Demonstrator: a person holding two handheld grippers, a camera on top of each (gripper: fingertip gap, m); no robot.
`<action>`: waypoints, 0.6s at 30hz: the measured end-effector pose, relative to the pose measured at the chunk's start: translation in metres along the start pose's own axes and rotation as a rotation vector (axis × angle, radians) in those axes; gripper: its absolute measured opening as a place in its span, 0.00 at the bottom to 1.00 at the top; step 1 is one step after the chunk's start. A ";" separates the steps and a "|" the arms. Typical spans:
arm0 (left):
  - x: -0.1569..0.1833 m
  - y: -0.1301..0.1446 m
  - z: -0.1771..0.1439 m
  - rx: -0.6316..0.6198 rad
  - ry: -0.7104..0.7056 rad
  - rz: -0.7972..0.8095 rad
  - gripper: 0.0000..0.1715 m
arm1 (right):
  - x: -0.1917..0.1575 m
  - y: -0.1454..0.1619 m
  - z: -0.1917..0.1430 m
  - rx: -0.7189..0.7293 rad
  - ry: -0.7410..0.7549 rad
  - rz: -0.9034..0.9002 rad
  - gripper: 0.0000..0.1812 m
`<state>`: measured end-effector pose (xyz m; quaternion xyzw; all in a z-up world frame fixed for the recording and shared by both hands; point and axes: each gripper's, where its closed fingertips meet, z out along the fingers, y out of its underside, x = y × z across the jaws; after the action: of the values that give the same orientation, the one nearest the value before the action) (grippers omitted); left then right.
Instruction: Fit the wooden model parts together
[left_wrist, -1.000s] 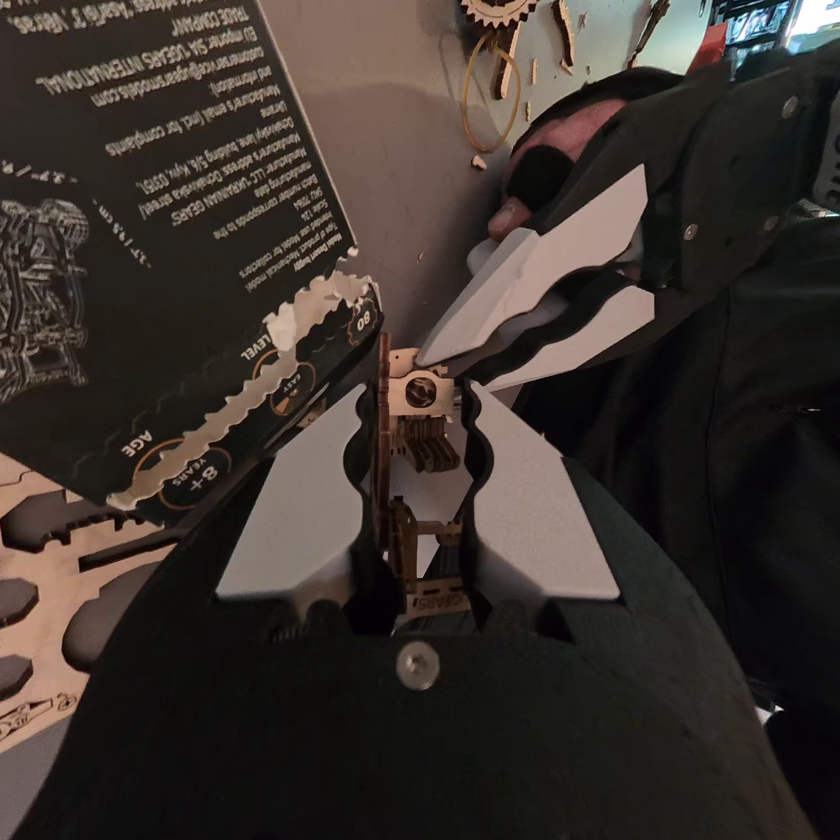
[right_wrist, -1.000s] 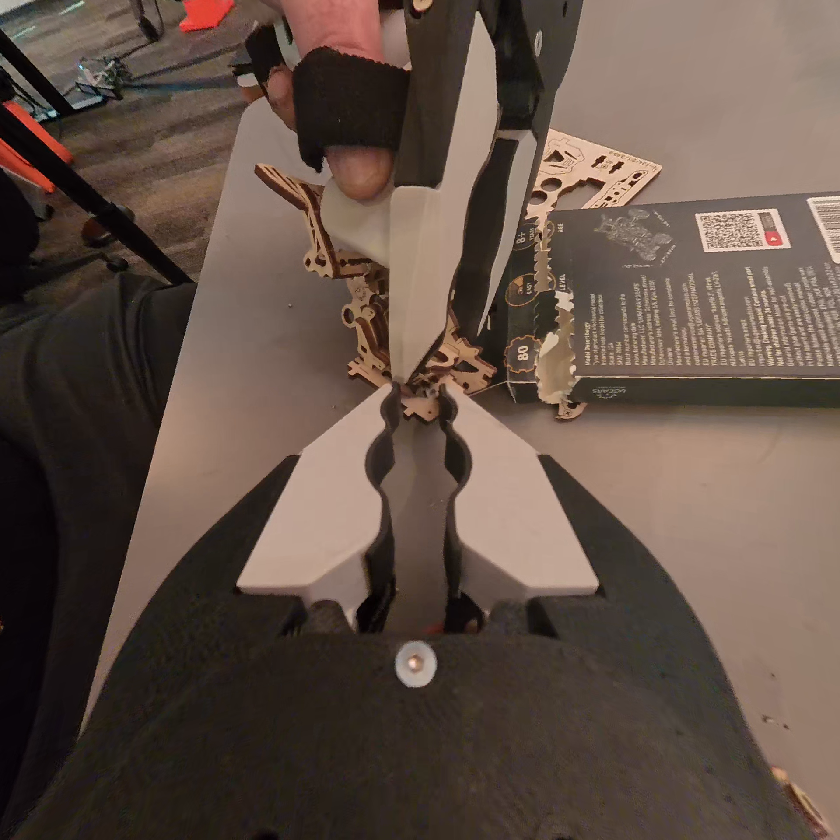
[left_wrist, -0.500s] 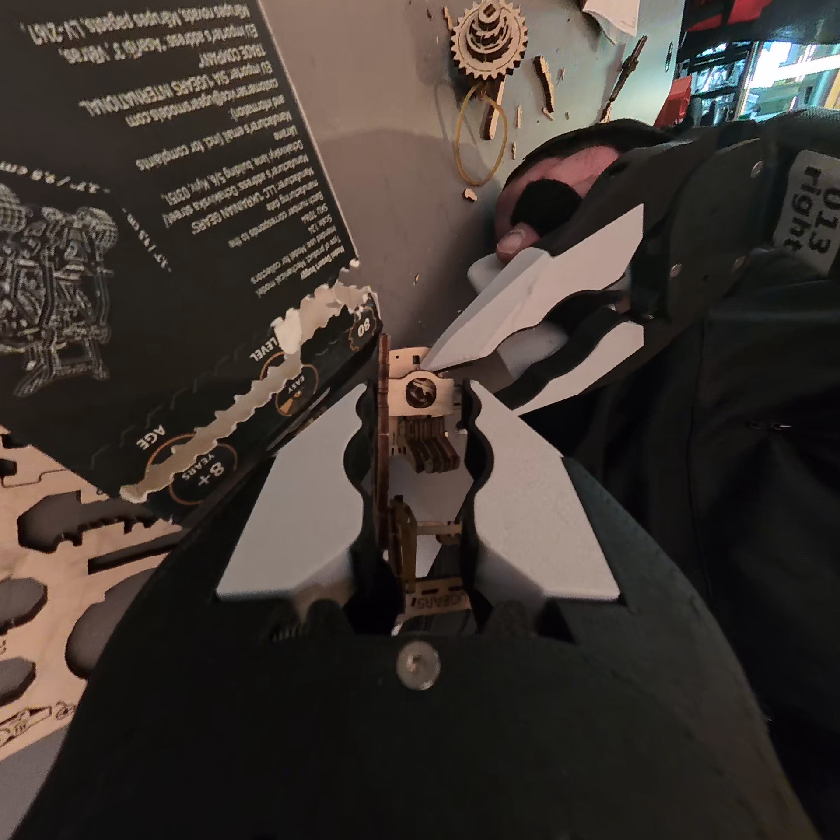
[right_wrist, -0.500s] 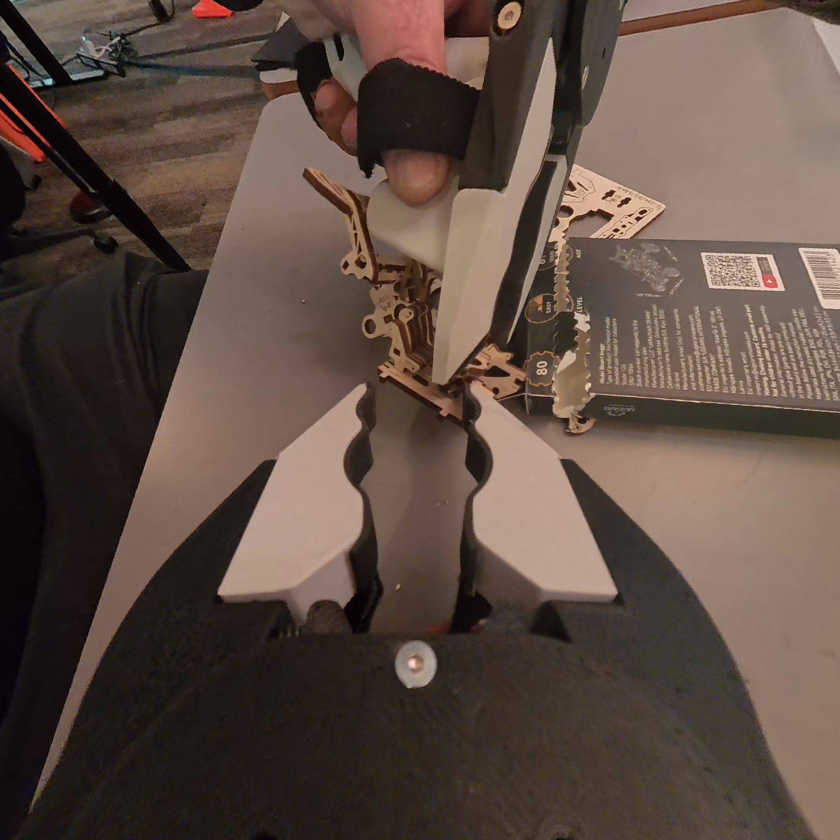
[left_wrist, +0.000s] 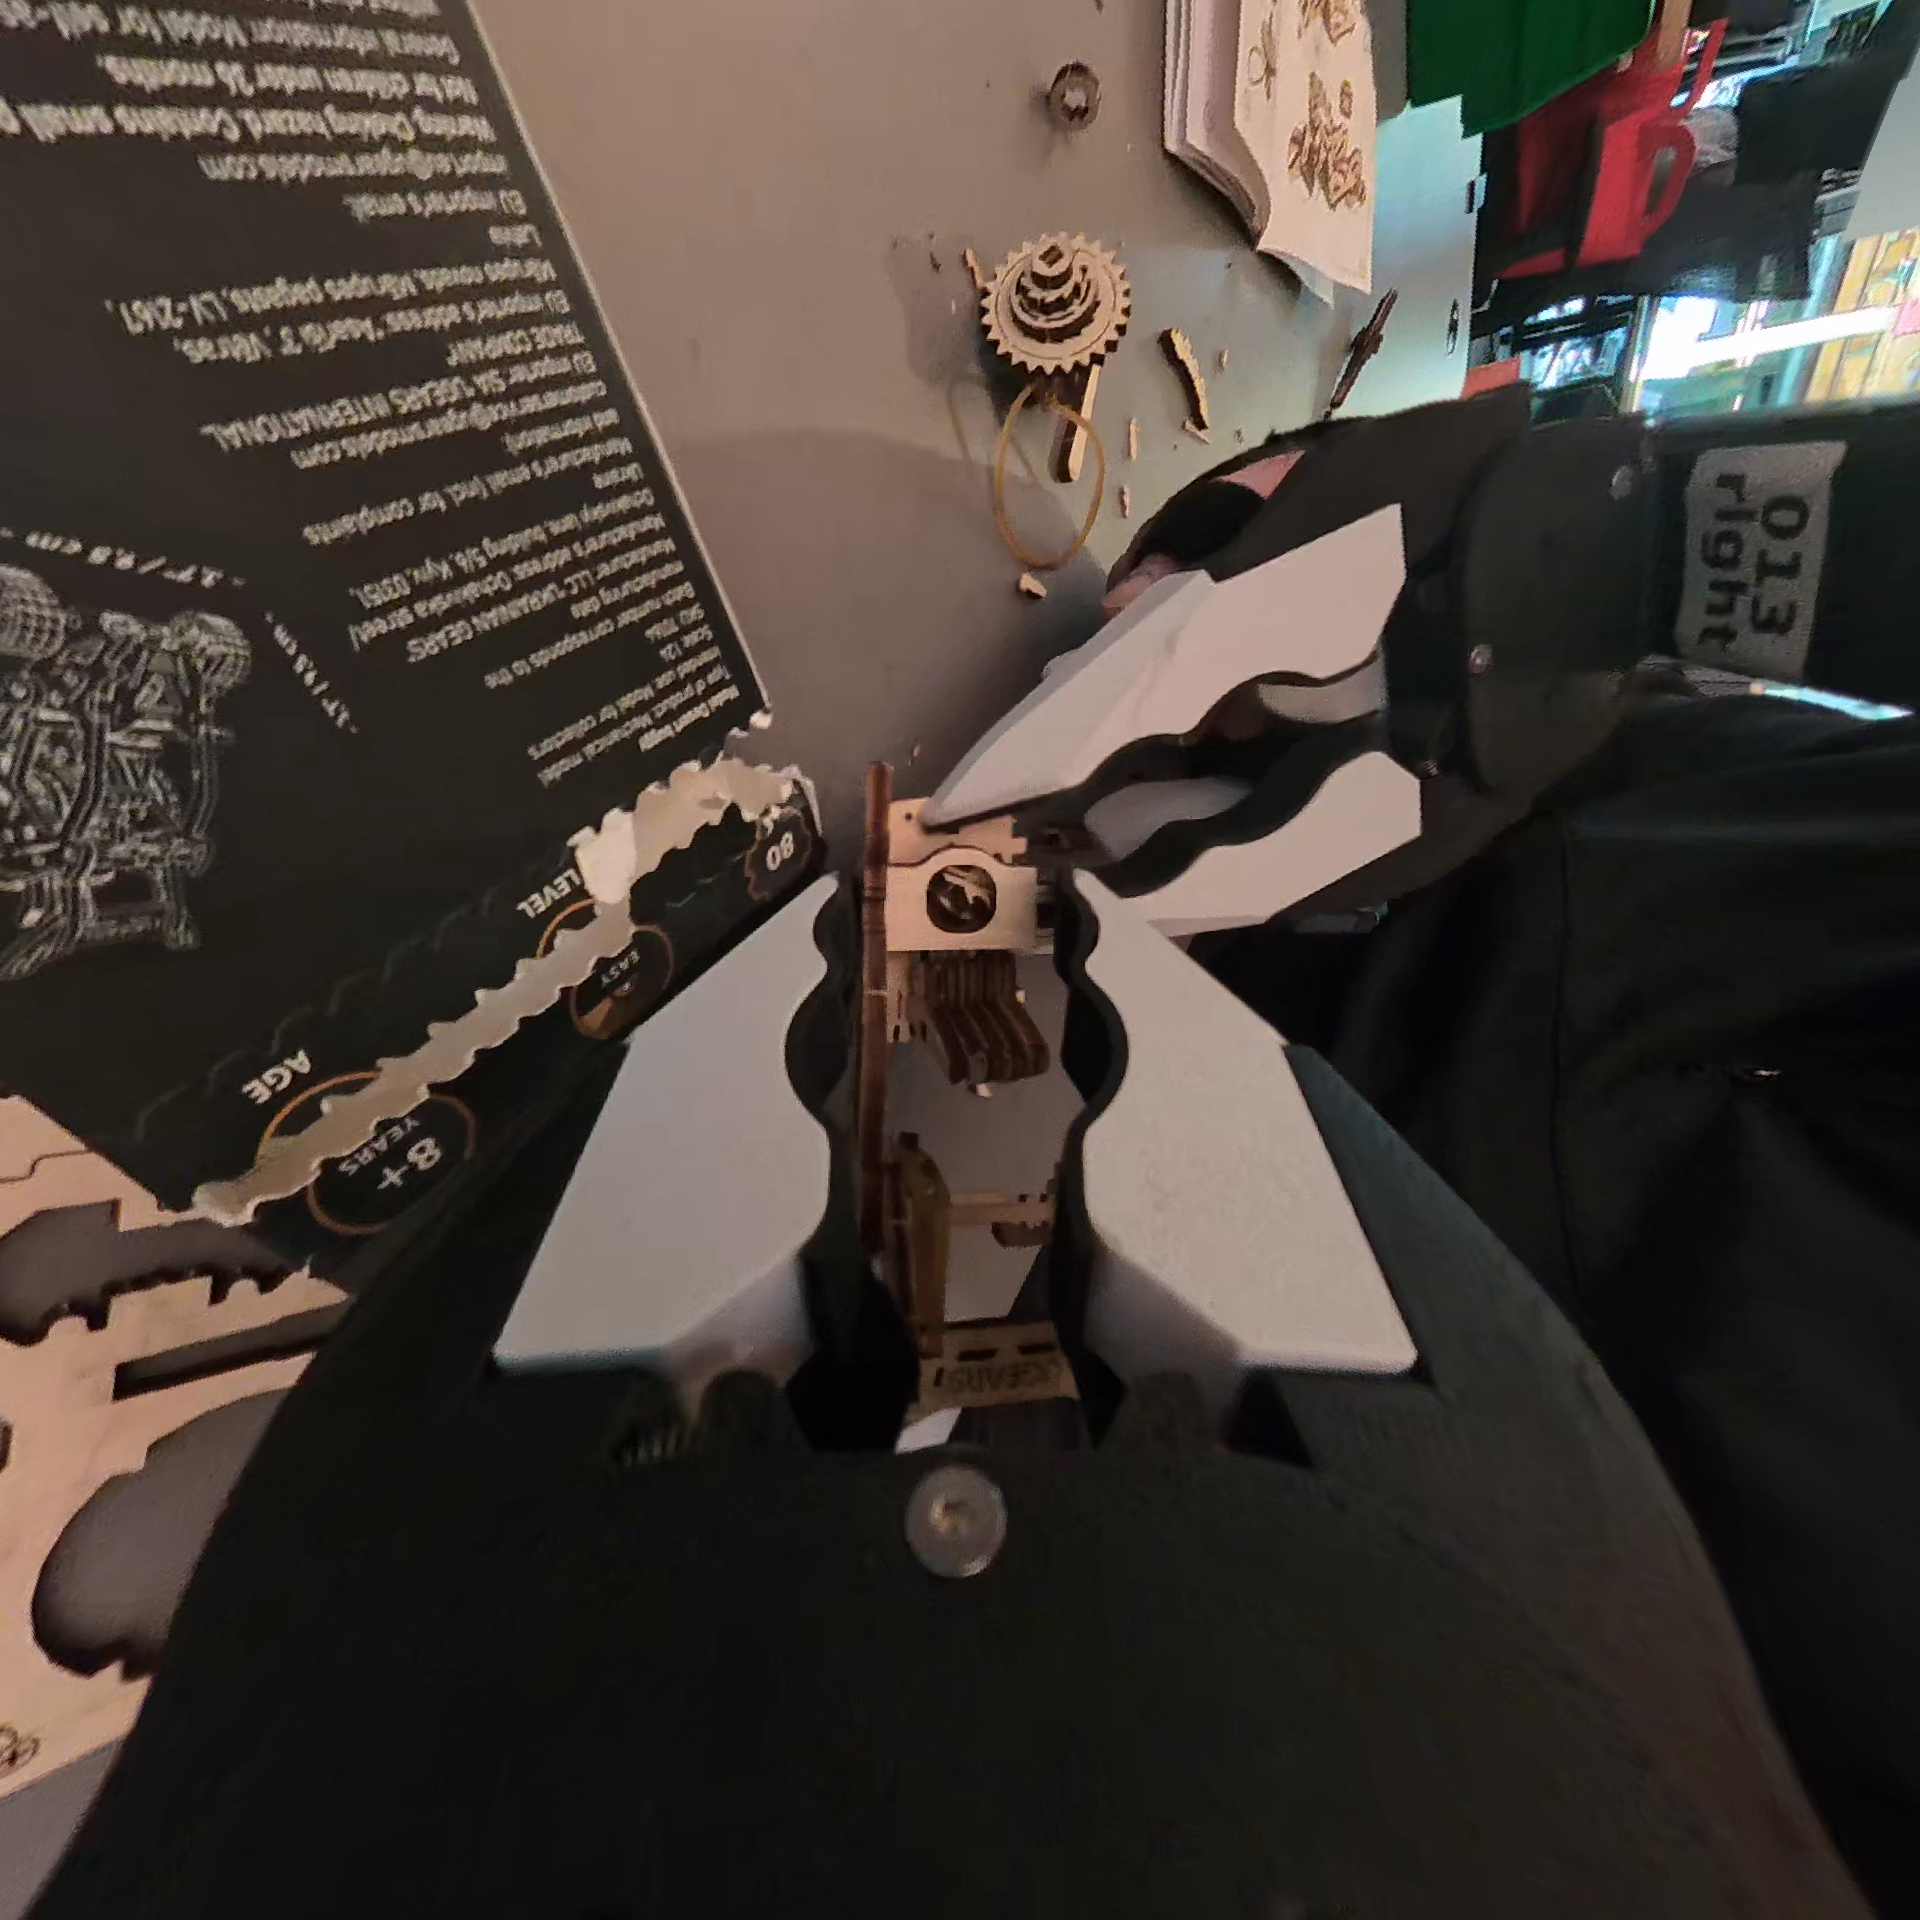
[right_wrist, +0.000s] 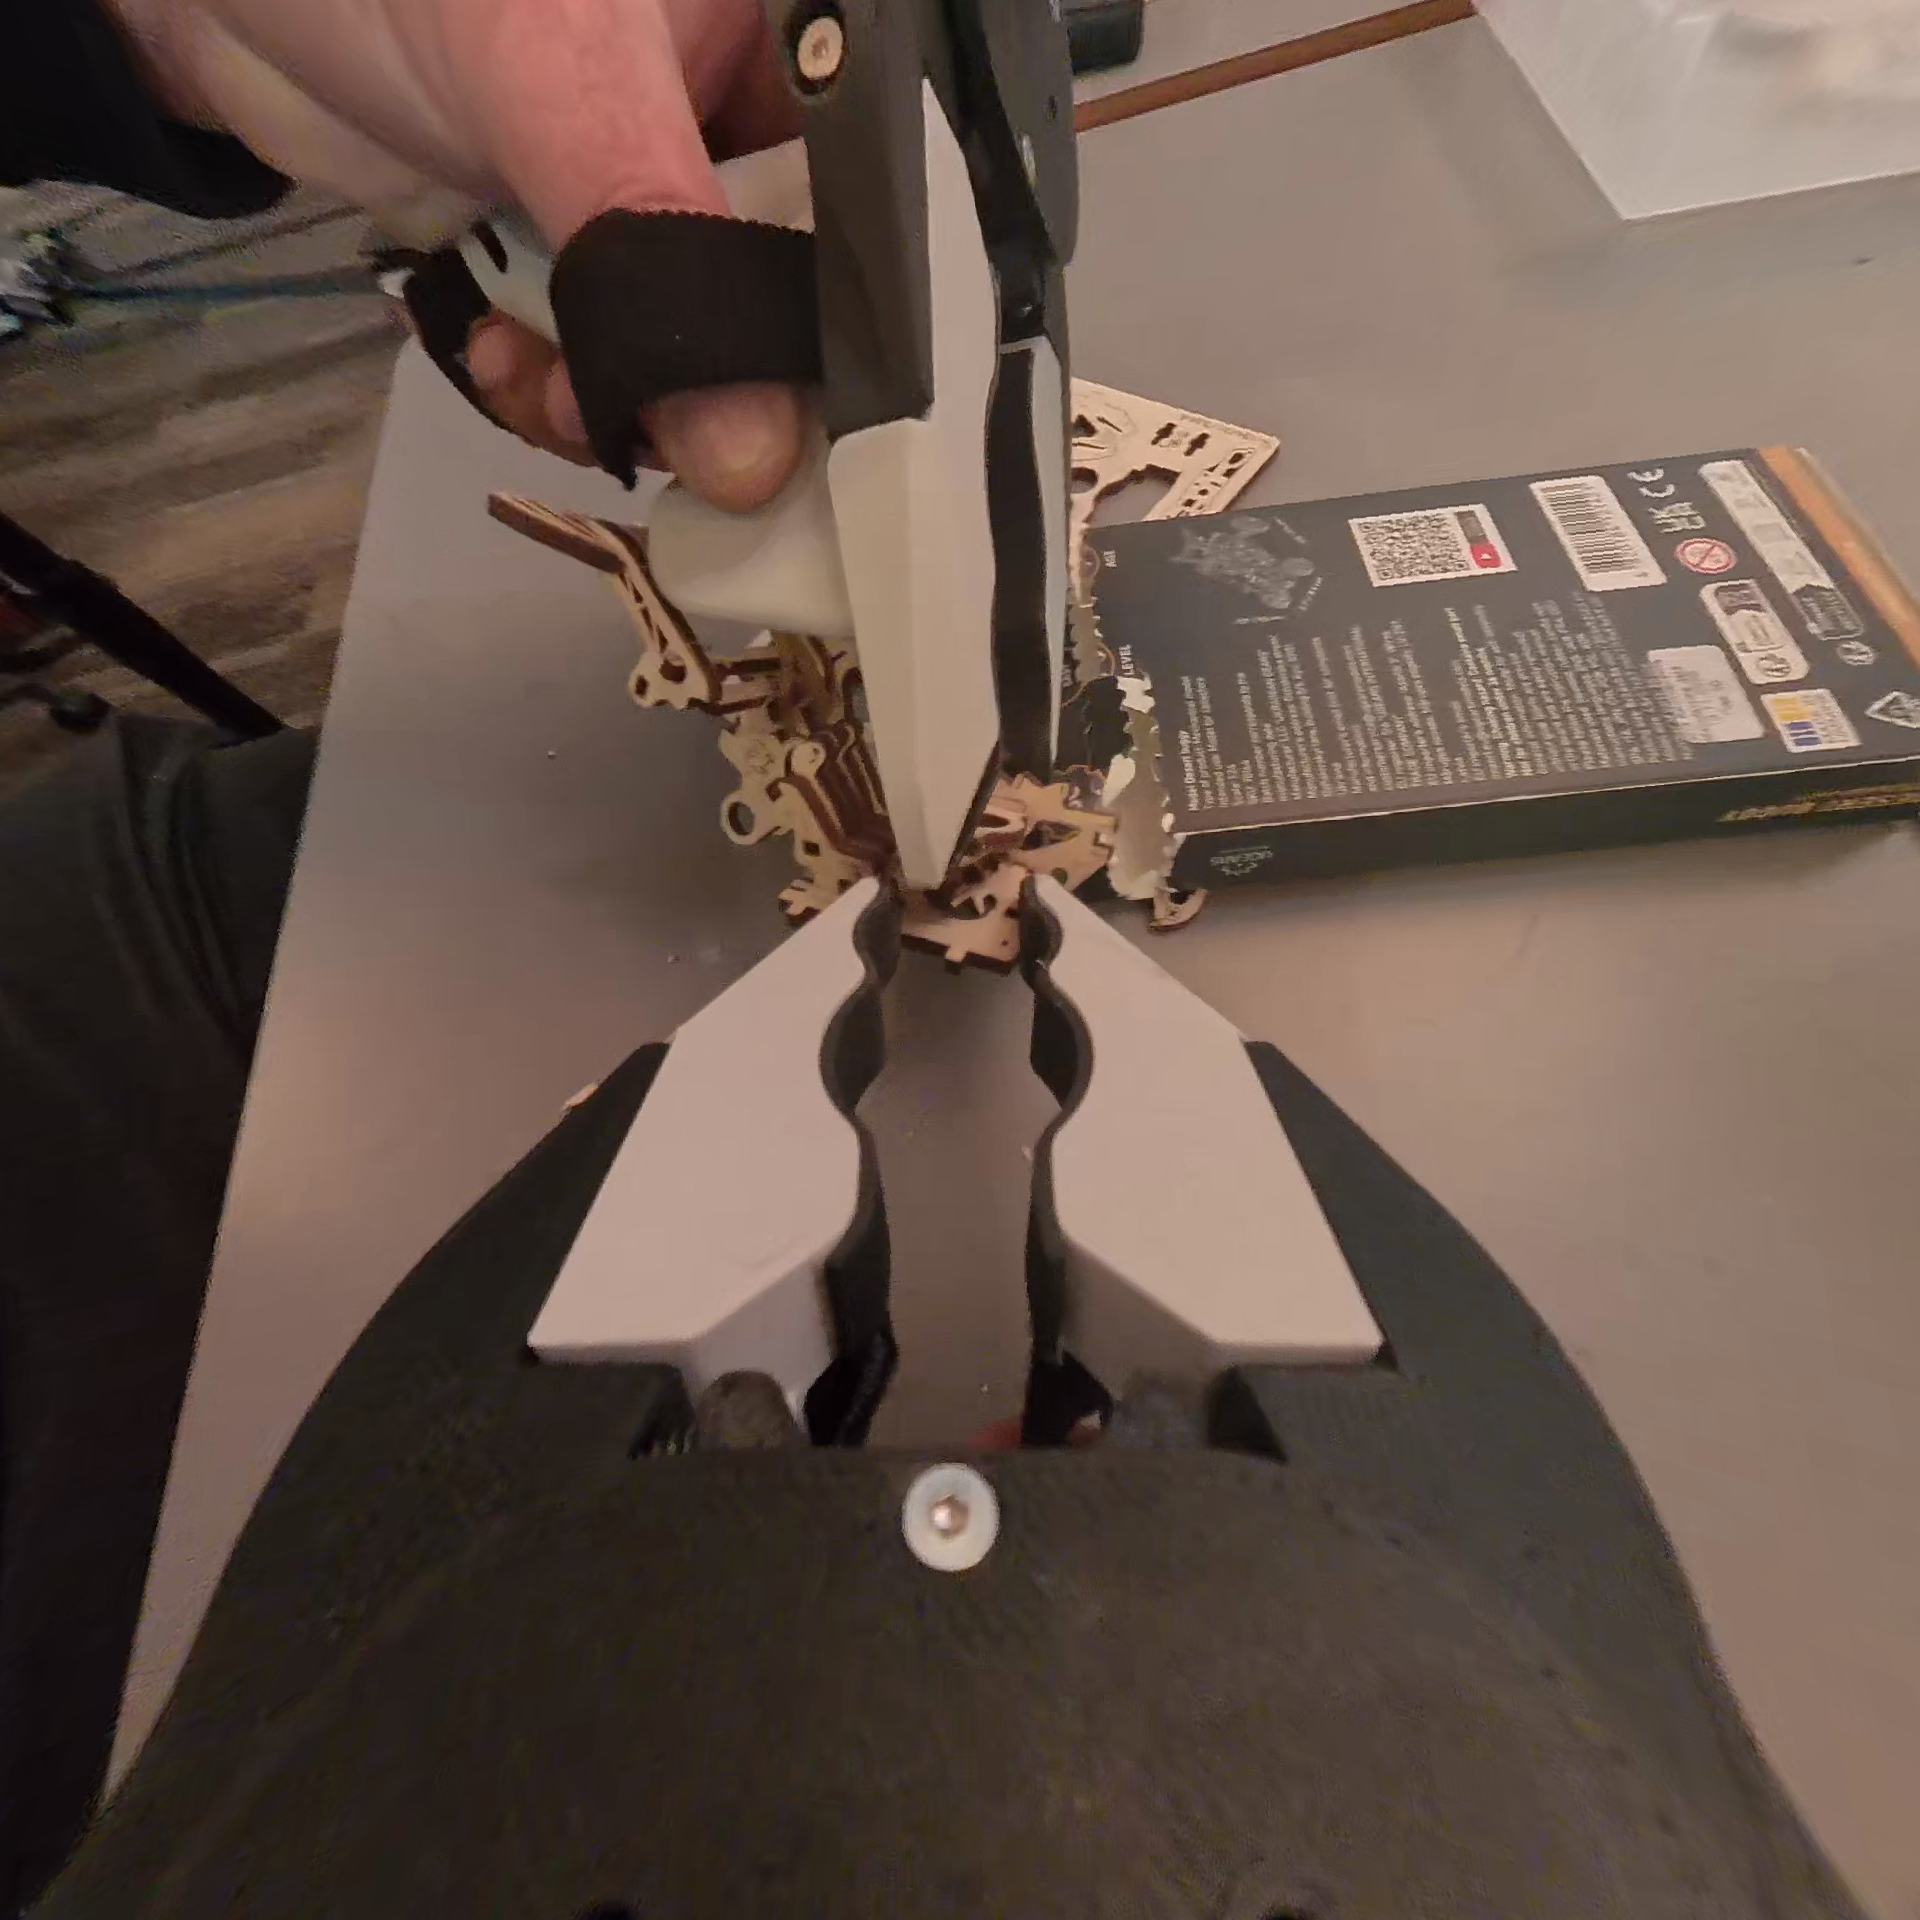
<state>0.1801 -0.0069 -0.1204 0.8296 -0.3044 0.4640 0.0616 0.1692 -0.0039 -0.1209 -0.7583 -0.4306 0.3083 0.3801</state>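
The wooden model, a pale plywood assembly of stacked laser-cut plates, sits right between the fingers of the left gripper, and those fingers are closed in on it from both sides, holding it above the grey table. From the right wrist view the same model hangs under that gripper, a thin arm of it sticking out toward 10 o'clock.

In comes the right gripper from 2 o'clock in the left wrist view, its white tips down on the top edge of the model. Its own camera shows the right gripper with a moderate gap between its fingers, the lower edge of the model sitting just at the tips; whether they actually pinch the wood cannot be told. The left gripper drops in from 12 o'clock there, and a hand with a black strap over one finger grips its trigger.

Out from the model, at 9 to 11 o'clock in the left wrist view, lies the dark kit box, one end torn open and ragged. Beneath it at 8 o'clock shows a punched-out plywood sheet. At 12 o'clock on the table lie a wooden gear stack, a rubber band, some small offcuts and an open instruction booklet.
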 end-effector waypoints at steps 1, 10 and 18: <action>0.001 0.000 0.001 0.005 0.006 0.003 0.20 | 0.001 0.000 0.000 0.000 0.011 -0.004 0.10; 0.002 -0.005 0.002 0.026 0.019 0.012 0.20 | 0.005 0.000 -0.002 -0.004 0.048 -0.077 0.06; 0.001 -0.008 0.005 -0.008 0.050 0.004 0.20 | 0.007 0.003 -0.004 -0.072 0.057 -0.207 0.06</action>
<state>0.1885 -0.0033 -0.1209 0.8170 -0.3063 0.4833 0.0716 0.1773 0.0001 -0.1227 -0.7314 -0.5065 0.2301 0.3945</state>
